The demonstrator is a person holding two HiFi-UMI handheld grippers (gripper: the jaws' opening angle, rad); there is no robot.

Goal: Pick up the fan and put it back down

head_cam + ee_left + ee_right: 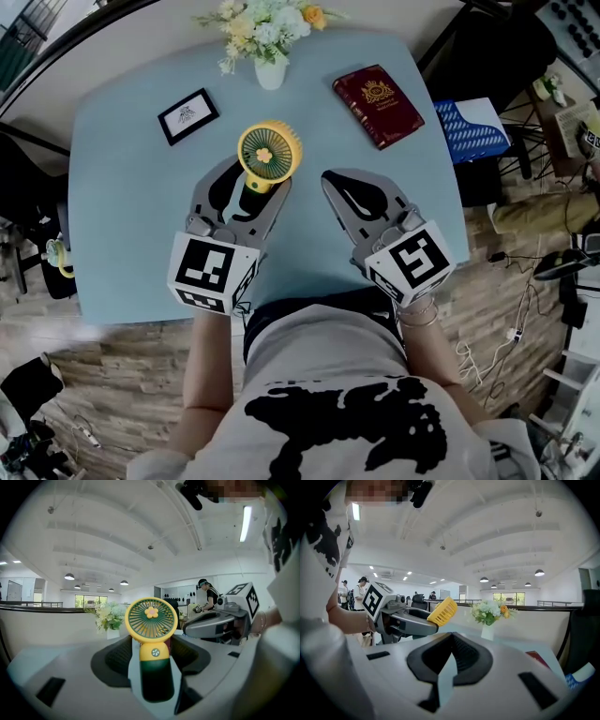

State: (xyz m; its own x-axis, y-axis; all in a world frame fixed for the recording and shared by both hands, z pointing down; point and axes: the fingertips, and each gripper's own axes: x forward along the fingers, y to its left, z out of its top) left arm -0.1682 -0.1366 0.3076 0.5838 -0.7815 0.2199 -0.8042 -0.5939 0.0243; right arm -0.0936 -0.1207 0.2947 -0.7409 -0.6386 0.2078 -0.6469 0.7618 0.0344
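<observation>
A small yellow fan (269, 155) with a dark green handle stands upright between the jaws of my left gripper (255, 184), which is shut on the handle. In the left gripper view the fan (151, 616) fills the middle, its round grille facing the camera and its handle (155, 677) between the pads. It is held over the pale blue table (122, 187). My right gripper (328, 178) hovers just to the right of the fan, its jaws together on nothing. From the right gripper view the fan (443, 611) shows edge-on at the tip of the left gripper (408, 620).
At the table's far edge stands a white vase of flowers (269, 37). A black framed card (187, 115) lies at the back left, a dark red book (380, 103) at the back right. A blue basket (473, 127) sits off the table's right side.
</observation>
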